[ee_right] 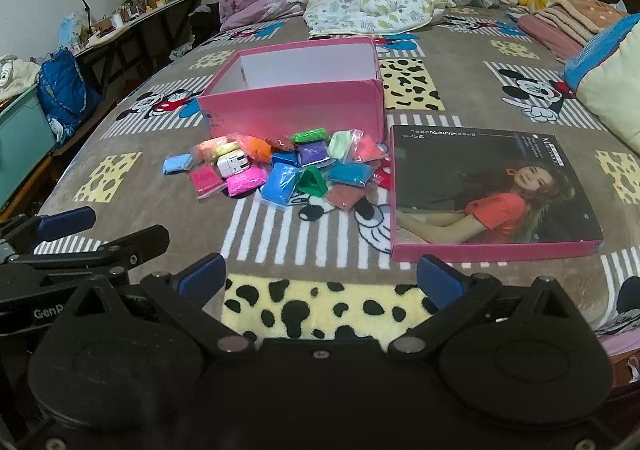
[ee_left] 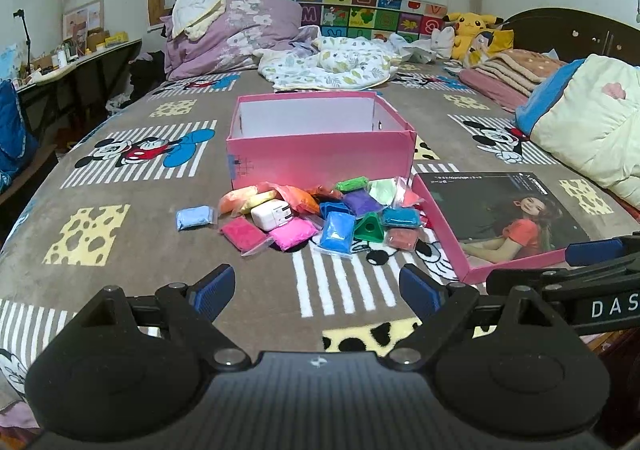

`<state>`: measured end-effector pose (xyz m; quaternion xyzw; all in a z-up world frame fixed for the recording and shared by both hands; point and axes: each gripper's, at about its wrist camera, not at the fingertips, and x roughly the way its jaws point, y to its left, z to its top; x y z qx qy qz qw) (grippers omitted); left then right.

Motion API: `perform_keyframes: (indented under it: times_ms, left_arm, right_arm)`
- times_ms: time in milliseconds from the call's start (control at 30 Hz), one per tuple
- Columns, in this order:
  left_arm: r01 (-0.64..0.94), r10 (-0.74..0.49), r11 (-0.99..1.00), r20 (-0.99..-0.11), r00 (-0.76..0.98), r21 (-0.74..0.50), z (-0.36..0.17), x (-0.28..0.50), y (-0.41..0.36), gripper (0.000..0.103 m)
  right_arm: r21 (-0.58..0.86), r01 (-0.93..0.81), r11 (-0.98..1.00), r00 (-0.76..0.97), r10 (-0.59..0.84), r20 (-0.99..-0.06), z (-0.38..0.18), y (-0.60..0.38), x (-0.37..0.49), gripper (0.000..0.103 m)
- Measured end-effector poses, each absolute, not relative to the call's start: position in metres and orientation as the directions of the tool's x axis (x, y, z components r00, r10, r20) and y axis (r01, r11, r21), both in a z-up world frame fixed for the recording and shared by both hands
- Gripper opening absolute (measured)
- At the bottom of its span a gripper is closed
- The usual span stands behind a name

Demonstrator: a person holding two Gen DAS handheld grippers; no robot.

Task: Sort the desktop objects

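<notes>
The open pink cardboard box (ee_left: 320,153) stands on the patterned bed blanket (ee_left: 120,250), top uncovered, presumably to receive the sorted items. Directly in front of it lies the heap of coloured clay packets in clear bags (ee_right: 280,169), with a white plug-in charger (ee_right: 232,165) and a green triangular plastic piece (ee_right: 311,181) among them, all within reach. The pink box lid with a printed portrait (ee_right: 492,193) lies flat to the right of the box. The left claw (ee_left: 316,290) and right claw (ee_right: 320,278) both stand wide apart, holding nothing, short of the heap. The box floor is hidden by its front wall; packets overlap, so their count is uncertain.
</notes>
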<state>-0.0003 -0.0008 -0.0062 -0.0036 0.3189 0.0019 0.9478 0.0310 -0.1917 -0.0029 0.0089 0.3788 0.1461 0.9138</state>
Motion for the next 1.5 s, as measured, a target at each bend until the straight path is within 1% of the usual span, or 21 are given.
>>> perform_keyframes:
  times_ms: [1500]
  left_arm:
    - [-0.002,-0.007,1.000,-0.606,0.796,-0.014,-0.0083,-0.0016,-0.0016,0.089]
  right_arm:
    - [0.127,-0.256,0.958,0.661,0.269,-0.700,-0.0058,-0.1930,0.0326,0.103]
